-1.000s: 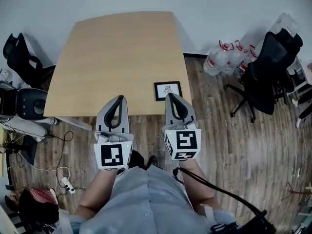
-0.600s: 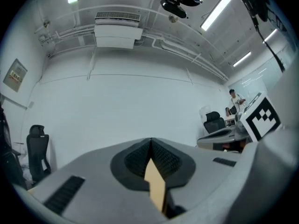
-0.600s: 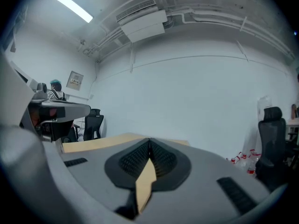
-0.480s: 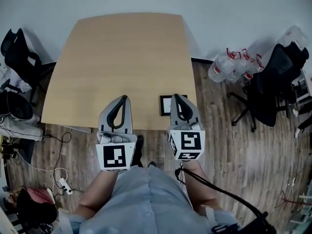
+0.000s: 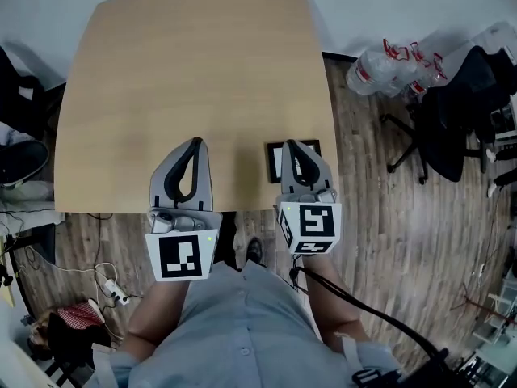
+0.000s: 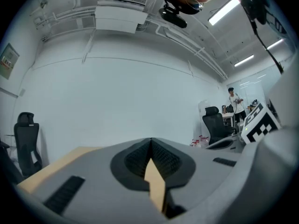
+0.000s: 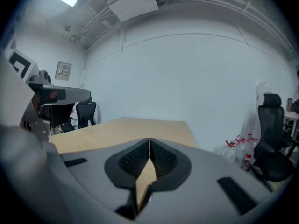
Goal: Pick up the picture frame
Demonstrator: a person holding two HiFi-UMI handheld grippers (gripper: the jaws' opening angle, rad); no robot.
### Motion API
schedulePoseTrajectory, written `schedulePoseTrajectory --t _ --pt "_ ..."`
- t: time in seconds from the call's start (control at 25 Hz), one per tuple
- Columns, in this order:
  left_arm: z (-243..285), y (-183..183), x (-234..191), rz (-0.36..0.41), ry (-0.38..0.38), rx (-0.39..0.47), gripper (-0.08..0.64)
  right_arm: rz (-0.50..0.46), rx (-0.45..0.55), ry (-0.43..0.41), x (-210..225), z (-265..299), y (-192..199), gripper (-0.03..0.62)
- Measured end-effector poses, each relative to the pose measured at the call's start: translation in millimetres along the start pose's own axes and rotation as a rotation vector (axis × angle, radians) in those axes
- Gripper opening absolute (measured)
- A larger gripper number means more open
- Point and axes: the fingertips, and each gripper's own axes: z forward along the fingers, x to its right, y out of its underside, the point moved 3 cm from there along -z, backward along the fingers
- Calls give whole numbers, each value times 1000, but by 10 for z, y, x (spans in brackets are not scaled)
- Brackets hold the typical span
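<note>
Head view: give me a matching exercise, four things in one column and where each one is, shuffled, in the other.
Things:
1. picture frame
2. water bottles
3. left gripper
4. white power strip

Places:
A. on the floor, right of the table
B. on the table, near its right front corner
C. above the table's near edge, jaws shut
D. on the floor at lower left, among cables

Pairs: 1-B, 2-A, 3-C, 4-D

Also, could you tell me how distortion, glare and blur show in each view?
Head view: fisheye bows the table edges, lighting even. Left gripper view: dark corners, ceiling strip light glares, near left gripper soft. Right gripper view: same corners, right gripper blurred.
</note>
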Motion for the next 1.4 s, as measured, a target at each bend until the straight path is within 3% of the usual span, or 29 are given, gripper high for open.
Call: schedulePoseTrajectory --t 0.48,0.64,0.72,1.4 --pt "151 425 -100 -20 56 -168 2 80 -288 5 -144 157 967 12" --pt "375 567 -107 -21 58 -190 2 102 -368 -26 -91 334 1231 137" --pt "443 616 -113 -22 62 -204 2 106 -402 -25 -79 356 1339 138" --pt "479 762 -377 -52 73 -227 2 66 -609 62 -197 389 1586 118"
